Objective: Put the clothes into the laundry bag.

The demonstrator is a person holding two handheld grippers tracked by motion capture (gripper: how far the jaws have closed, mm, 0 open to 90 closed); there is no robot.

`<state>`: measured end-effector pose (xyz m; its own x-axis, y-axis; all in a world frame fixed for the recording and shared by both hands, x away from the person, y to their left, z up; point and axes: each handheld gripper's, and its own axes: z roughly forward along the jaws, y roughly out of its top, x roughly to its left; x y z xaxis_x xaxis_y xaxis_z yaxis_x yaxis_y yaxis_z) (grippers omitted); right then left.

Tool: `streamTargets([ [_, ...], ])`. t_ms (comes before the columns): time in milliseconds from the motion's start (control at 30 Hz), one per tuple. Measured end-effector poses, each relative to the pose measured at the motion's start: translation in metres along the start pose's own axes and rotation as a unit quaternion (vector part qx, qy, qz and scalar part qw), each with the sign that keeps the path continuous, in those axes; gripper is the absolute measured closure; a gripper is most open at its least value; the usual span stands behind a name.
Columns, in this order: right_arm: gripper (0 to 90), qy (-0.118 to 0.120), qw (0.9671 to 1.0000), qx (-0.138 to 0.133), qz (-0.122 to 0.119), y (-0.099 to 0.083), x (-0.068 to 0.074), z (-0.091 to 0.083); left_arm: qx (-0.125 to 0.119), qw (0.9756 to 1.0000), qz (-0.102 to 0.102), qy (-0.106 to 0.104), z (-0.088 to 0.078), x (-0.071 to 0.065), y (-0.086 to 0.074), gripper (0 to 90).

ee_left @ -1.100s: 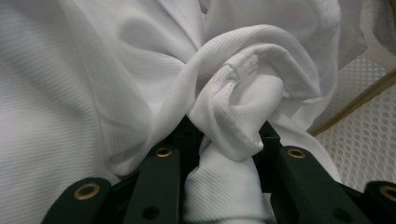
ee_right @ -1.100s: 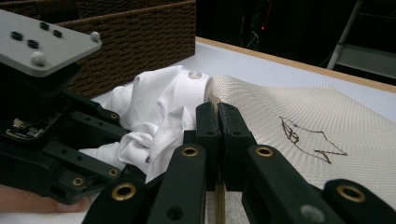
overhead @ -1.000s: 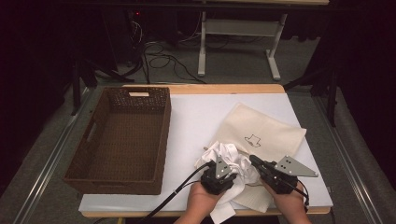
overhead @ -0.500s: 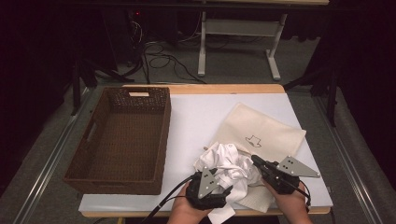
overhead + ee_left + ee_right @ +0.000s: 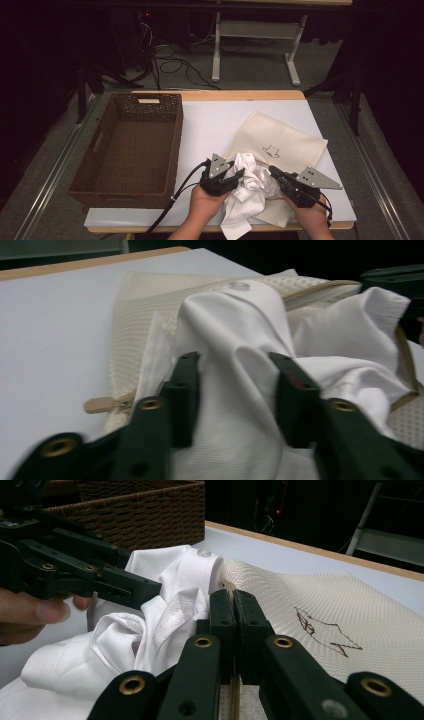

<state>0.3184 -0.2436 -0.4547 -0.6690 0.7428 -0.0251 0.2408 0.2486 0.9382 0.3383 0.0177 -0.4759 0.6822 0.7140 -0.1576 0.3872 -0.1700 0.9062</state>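
Since the earlier frames the left gripper [image 5: 235, 176] has shifted a bit left and toward the near edge, then come back in against the white shirt [image 5: 249, 192]; the shirt's bunched folds sit slightly diff now. Right gripper [image 5: 276, 173] barely moved.

Table [image 5: 210, 125]: white top, wood trim at far edge. Brown wicker basket [image 5: 131, 145] takes up the left side, nothing visible inside. Right of centre lies a cream fabric bag [image 5: 280, 142] w/ a small dark line drawing on it, flat on the table, angled. The shirt is crumpled at the bag's near corner, partly lying on the bag, and reaching the table's near edge btwn the two hands.

Left gripper: in the left gripper view the jaws stand apart, roughly mid-open, w/ a ridge of shirt [image 5: 240, 355] btwn them; cloth touches the inner faces but isn't pinched tight. A tan zip pull [image 5: 102, 403] of the bag shows just left of the jaws. Left hand [image 5: 207, 205] holds it from below.

Right gripper: in the right gripper view the jaws are pressed together, tips at the seam where shirt [image 5: 165, 615] meets bag [image 5: 320, 615]; a thin edge seems caught there, but can't tell if it's shirt or bag. Right hand [image 5: 312, 220] is at the near right edge. The left gripper [image 5: 150, 587] shows in that view too, tips against the shirt folds.
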Motion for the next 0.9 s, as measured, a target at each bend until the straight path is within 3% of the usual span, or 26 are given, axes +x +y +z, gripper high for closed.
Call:
streamTargets([
  [33, 89.3, 0.0, 1.0, 0.0, 0.0, 0.0, 0.0, 0.0, 0.0, 1.0, 0.0, 0.0, 0.0, 0.0, 0.0, 71.1],
  [67, 89.3, 0.0, 1.0, -0.003, 0.0, 0.0, -0.001, 0.0, 0.0, 0.9997, 0.023, -0.003, -0.001, -0.009, -0.002, 75.9],
  [133, 89.2, 0.0, 1.0, -0.004, 0.002, 0.0, -0.001, 0.0, -0.001, 0.9995, 0.03, -0.009, -0.001, -0.014, -0.003, 80.8],
  [300, 89.3, -0.001, 1.0, -0.004, 0.003, 0.001, -0.001, 0.0, 0.011, 0.9976, 0.057, -0.038, 0.005, -0.033, -0.008, 84.0],
  [367, 89.3, -0.001, 1.0, -0.005, 0.005, 0.001, -0.001, 0.0, 0.016, 0.9974, 0.057, -0.041, 0.007, -0.034, -0.008, 84.1],
  [400, 89.3, 0.0, 0.9999, -0.009, 0.007, 0.002, -0.001, 0.001, 0.033, 0.997, 0.048, -0.051, 0.013, -0.033, -0.008, 84.0],
  [700, 89.3, 0.003, 0.9998, -0.018, 0.004, 0.006, 0.0, -0.003, 0.059, 0.997, 0.025, -0.044, 0.033, -0.018, -0.008, 80.7],
  [867, 89.3, 0.005, 0.9998, -0.018, 0.004, 0.004, -0.001, -0.003, 0.051, 0.9982, 0.015, -0.028, 0.031, -0.014, -0.007, 69.6],
  [900, 89.3, 0.004, 0.9998, -0.02, 0.005, 0.004, -0.001, -0.004, 0.046, 0.9985, 0.017, -0.024, 0.027, -0.014, -0.007, 62.9],
])
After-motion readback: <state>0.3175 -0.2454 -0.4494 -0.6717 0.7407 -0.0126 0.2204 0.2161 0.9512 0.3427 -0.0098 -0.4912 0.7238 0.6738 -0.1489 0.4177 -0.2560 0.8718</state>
